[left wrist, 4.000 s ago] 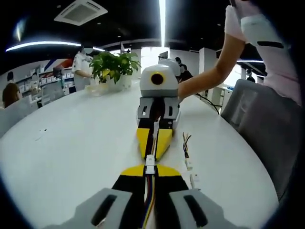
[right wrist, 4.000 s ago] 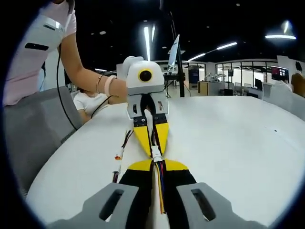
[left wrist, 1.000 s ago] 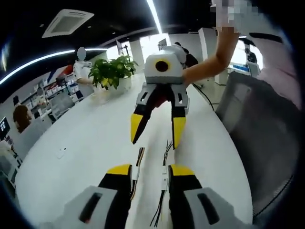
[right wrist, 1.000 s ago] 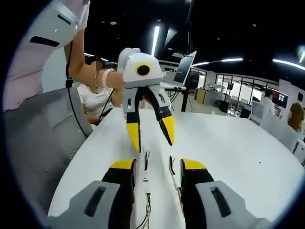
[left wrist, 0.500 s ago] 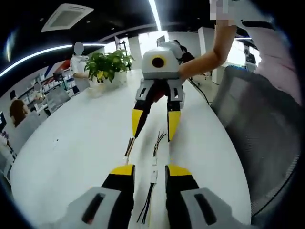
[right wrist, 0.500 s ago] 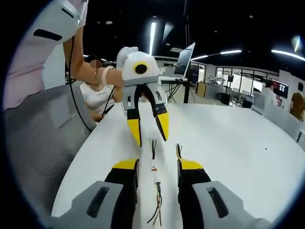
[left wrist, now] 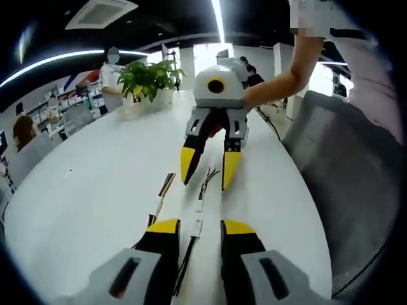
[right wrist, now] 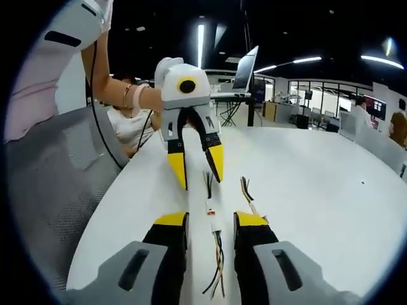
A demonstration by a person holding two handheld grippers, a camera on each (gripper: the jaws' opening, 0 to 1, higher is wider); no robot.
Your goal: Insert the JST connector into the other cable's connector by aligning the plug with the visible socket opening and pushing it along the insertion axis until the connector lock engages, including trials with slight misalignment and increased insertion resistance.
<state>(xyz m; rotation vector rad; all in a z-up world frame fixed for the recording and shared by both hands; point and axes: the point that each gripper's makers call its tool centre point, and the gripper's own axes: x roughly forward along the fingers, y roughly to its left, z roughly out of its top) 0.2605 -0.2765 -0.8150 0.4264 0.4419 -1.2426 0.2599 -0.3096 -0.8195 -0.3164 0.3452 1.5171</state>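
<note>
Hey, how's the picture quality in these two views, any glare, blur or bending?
Left gripper view: ceiling light strips blow out to white, fisheye bends the white table, and the plant is soft. Right gripper view: dark ceiling, bright strips, table curves similarly; the cable reads sharp.

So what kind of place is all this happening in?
Most likely an open-plan office or lab. A long white table carries a potted plant, a grey mesh chair stands beside it, and there are ceiling strip lights, a laptop on a stand and glass-walled rooms behind.
</note>
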